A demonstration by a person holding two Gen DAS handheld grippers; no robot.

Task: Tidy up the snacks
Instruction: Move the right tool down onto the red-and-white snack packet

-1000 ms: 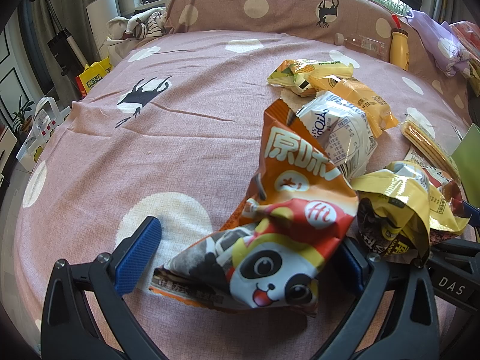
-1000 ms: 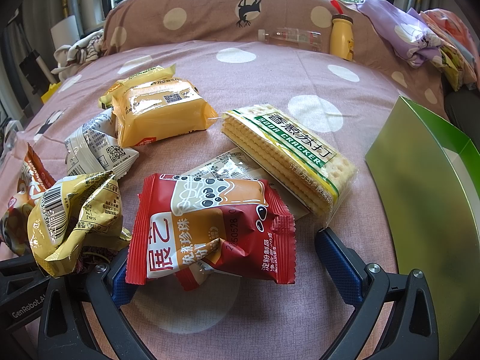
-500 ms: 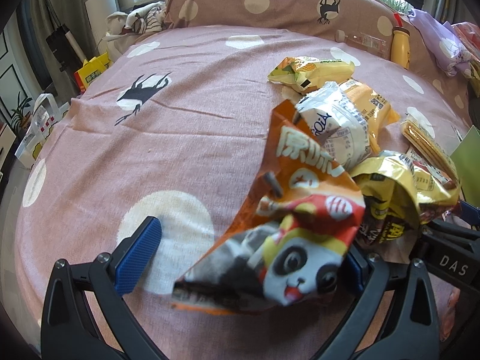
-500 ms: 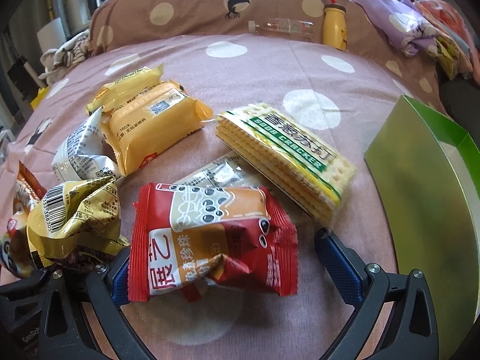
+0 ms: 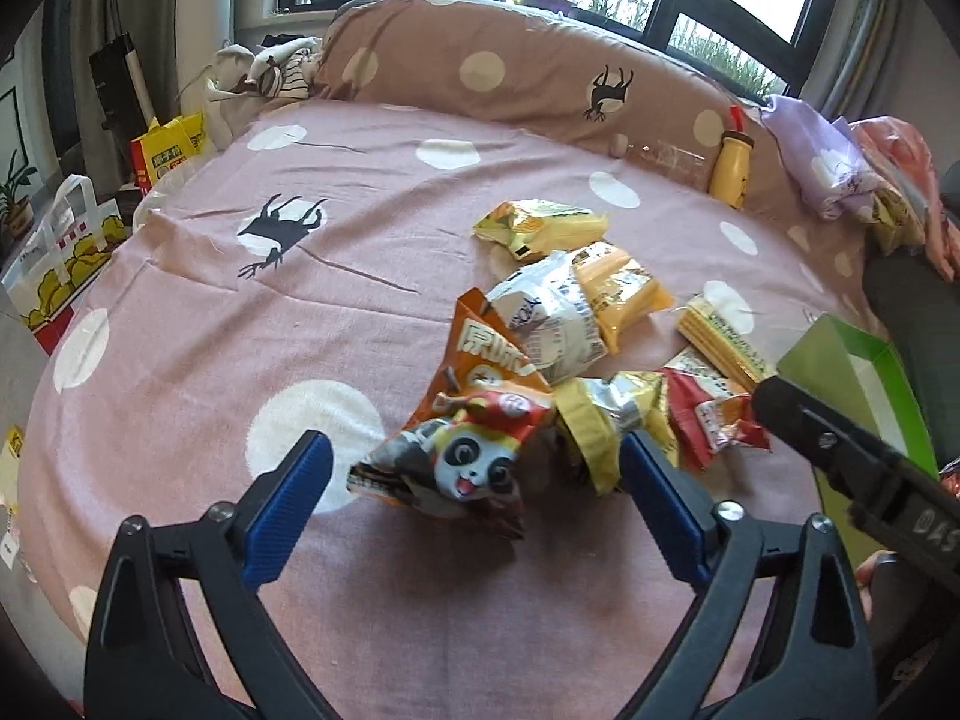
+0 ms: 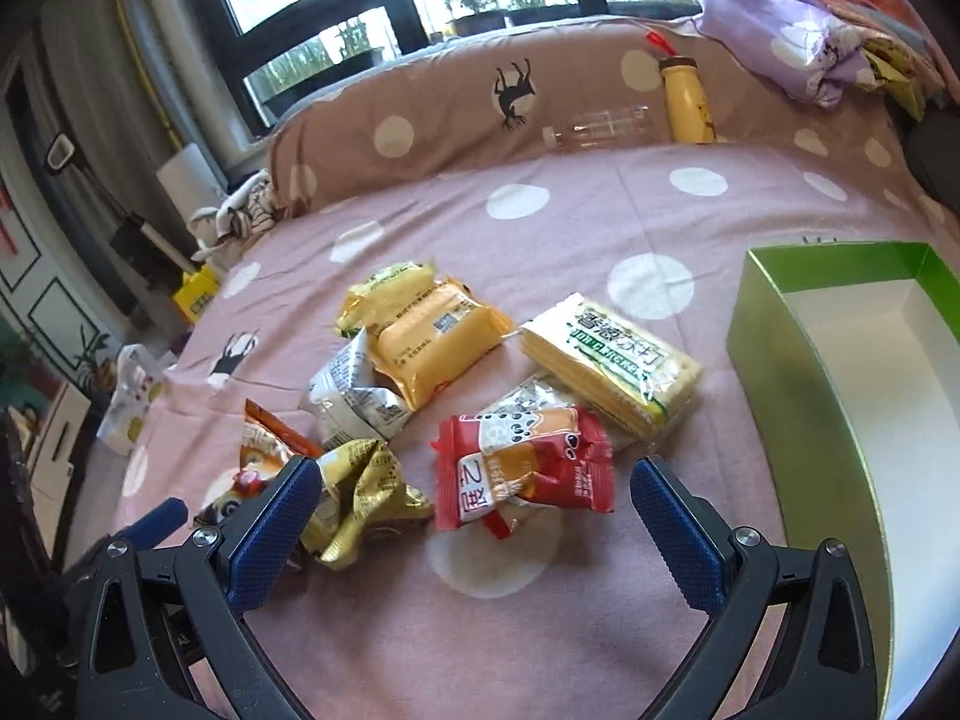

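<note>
Snacks lying in a loose heap on the pink polka-dot bed [image 5: 180, 312], listed by place relative to the green box [image 6: 798, 372], which is sitting open at the heap's right-hand side.

- Cracker pack [image 6: 612, 360], green-labelled: resting nearest the box, just beside its left wall.
- Red packet [image 6: 522, 474]: lying left of the box, overlapping the near end of the cracker pack.
- Orange-yellow packet [image 6: 438, 342]: sitting farther left, beyond the crackers, with a small yellow packet [image 6: 384, 288] touching its far end.
- Silver packet [image 6: 354, 396]: leaning against the orange-yellow packet on its side away from the box.
- Crumpled gold packet [image 6: 366, 492]: lying left of the red packet.
- Panda bag [image 5: 468, 450], orange: lying farthest from the box, touching the gold packet.
- Yellow bottle [image 6: 687, 99] and clear bottle [image 6: 600, 126]: resting against the spotted bolster, well apart from the box.

Left claw [image 5: 474, 480]: jaws standing wide and closing, framing the panda bag, pads not pressing on it.
Right claw [image 6: 474, 498]: jaws standing apart, hovering with the red packet seen between them, pads clear of it.
</note>
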